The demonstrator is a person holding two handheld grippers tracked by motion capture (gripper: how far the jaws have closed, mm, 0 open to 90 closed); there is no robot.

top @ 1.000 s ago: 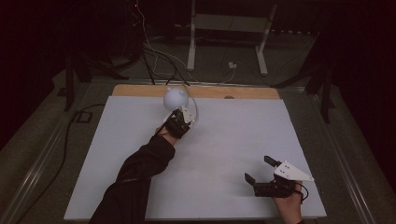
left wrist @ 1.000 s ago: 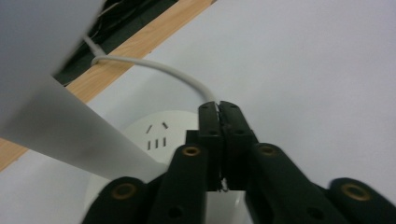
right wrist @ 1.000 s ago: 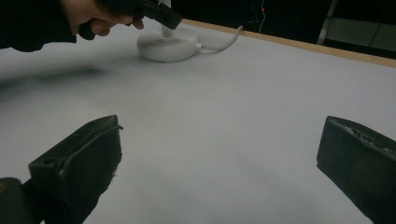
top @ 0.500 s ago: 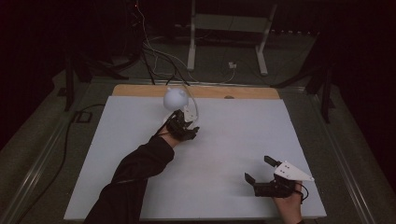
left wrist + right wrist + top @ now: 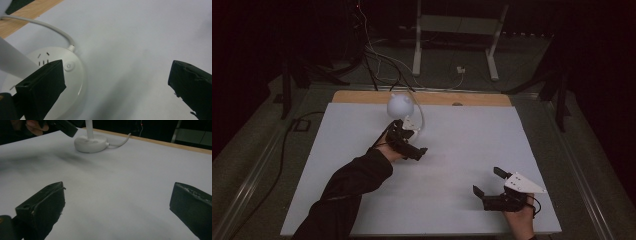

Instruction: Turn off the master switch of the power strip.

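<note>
Two grippers are held with jaws parted and nothing between them. The left gripper (image 5: pixel 411 146) hovers just beside the round base (image 5: pixel 53 75) of a white lamp (image 5: pixel 400 104), which stands at twelve o'clock on the white table (image 5: pixel 462 150). The right gripper (image 5: pixel 492 187) is kept at five o'clock. The top-heavy lamp could be tipped, or its cord (image 5: pixel 45 26) snagged, by a careless nudge.
</note>
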